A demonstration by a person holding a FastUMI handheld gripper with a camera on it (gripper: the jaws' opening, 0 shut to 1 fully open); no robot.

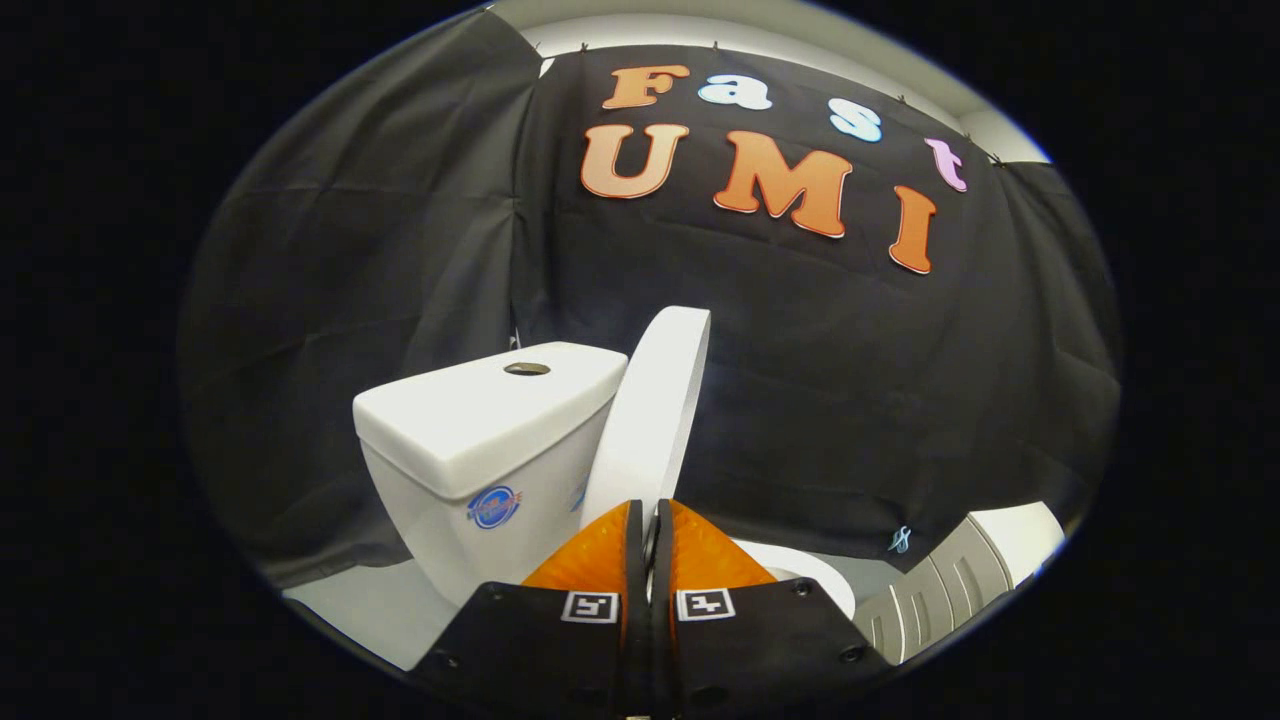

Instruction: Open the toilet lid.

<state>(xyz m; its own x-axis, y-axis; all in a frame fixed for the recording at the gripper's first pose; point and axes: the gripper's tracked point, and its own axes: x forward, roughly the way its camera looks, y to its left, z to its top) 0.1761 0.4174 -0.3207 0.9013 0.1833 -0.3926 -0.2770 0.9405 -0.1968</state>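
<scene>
**Q:** How are the tongs posed?

**A:** The tongs [648,520] point forward and slightly upward toward the toilet. Two orange fingers [592,555] rise from black finger mounts [530,640], each mount bearing a small square black-and-white marker. The hand carrying the tool is out of sight.

**Q:** Where is the toilet lid, and how is it oriented?

**A:** The toilet lid [652,410] stands raised, close to upright. It is seen nearly edge-on, as a narrow white oval. Its long axis runs from the fingertips up and a little to the right, and its top end leans toward the black cloth wall [850,400]. It sits just right of the white tank [480,430], with its left edge against or very near the tank's right corner. A round metal flush button [527,369] lies on the tank's top.

**Q:** How far open are the tongs, and what do they touch?

**A:** The fingers are drawn almost together, leaving a thin dark slit. The lid's lower end meets the fingertips at that slit. Whether both fingers press on the lid's edge cannot be told.

**Q:** What else appears?

**A:** Part of the white seat rim [810,575] curves to the right of the fingers. Farther right stands a grey ribbed object [940,590].
</scene>
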